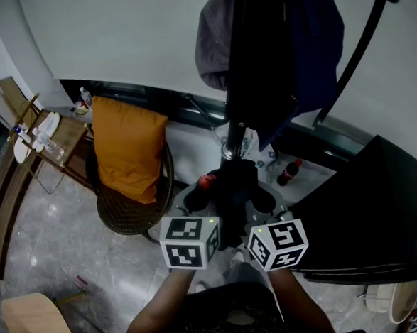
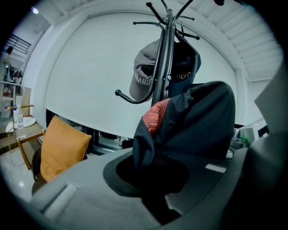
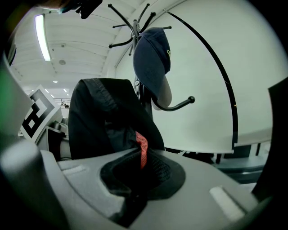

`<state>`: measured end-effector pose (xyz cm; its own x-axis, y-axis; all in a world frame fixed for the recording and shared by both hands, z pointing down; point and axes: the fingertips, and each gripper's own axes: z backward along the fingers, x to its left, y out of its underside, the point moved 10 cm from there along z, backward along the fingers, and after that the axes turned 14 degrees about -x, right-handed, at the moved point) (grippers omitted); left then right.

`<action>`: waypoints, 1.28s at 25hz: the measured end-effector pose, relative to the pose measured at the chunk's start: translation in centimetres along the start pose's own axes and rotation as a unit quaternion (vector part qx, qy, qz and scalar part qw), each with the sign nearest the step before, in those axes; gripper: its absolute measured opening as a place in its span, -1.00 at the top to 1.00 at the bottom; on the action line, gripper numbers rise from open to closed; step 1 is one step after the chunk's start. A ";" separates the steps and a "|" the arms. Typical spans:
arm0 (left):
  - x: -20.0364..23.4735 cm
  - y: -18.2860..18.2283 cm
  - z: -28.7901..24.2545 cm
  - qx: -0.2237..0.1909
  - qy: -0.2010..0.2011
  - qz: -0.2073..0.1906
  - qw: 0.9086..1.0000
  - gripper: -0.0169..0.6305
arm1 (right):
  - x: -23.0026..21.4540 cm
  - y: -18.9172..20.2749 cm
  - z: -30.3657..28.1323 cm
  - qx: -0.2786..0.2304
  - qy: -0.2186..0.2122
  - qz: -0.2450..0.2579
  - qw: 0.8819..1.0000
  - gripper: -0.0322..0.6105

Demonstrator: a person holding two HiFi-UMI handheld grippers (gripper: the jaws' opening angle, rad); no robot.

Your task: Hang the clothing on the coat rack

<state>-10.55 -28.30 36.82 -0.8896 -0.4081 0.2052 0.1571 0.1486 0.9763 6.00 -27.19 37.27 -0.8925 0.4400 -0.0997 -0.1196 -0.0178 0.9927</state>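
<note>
The jacket [image 1: 232,185] is held bunched up near the rack [image 1: 235,82], not yet hung. It is pinched by 2 grippers: the left gripper [image 2: 153,179] has its jaws closed on dark cloth, and the right gripper [image 3: 135,179] has its jaws closed on a fold with red mesh. A grey cap [image 2: 143,74] and a navy cap [image 3: 153,58] are hung on the rack.

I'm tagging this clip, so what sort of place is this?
Probably an office lounge corner: a coat rack with caps, a wicker chair with an orange cushion, a side table holding bottles.
</note>
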 end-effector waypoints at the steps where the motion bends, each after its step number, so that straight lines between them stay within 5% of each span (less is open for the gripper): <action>1: 0.0 0.1 0.0 0.001 0.000 0.001 1.000 0.84 | 0.0 0.1 0.1 0.001 0.000 -0.001 1.000 0.82; 32: -1.6 2.9 2.9 0.024 0.012 0.005 1.000 0.83 | 1.2 2.3 3.7 0.023 0.014 -0.023 0.999 0.82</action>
<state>-9.89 -24.59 39.07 -0.8773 -0.4281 0.2170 0.1448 0.1949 0.9701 6.26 -23.38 39.66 -0.8979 0.4149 -0.1473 -0.1421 0.0436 0.9889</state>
